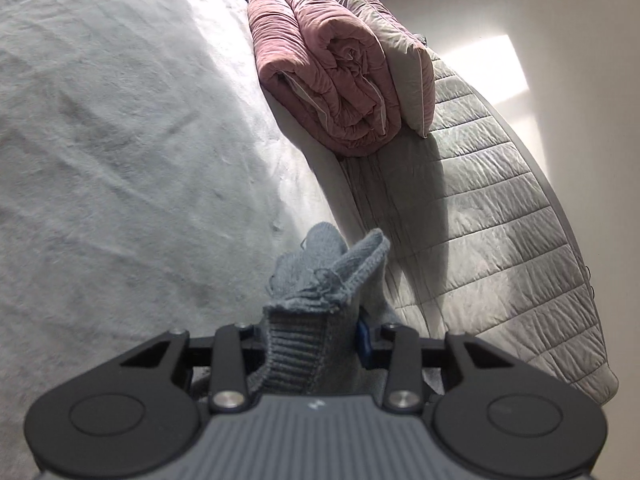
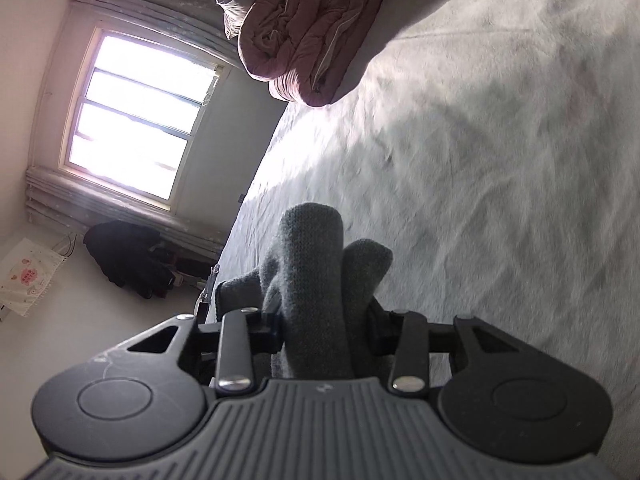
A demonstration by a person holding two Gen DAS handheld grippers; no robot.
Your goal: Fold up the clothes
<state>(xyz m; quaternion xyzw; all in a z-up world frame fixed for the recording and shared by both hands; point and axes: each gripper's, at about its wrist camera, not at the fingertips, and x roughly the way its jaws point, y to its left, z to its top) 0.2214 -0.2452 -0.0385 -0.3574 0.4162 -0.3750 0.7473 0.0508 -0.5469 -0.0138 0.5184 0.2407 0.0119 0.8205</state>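
A grey-blue knitted garment (image 1: 320,276) is bunched in my left gripper (image 1: 316,340), which is shut on its ribbed hem and holds it above the pale bed cover (image 1: 120,140). My right gripper (image 2: 320,332) is shut on another fold of the same grey knit (image 2: 316,264), which sticks up between the jaws over the bed cover (image 2: 500,160). The fingertips of both grippers are hidden by the cloth.
A rolled pink quilt (image 1: 332,72) and a pillow (image 1: 396,60) lie at the head of the bed, beside a quilted grey mattress edge (image 1: 500,220). The right wrist view shows the quilt (image 2: 308,32), a window (image 2: 136,120), a dark bundle (image 2: 132,260) and a bag (image 2: 28,276) on the floor.
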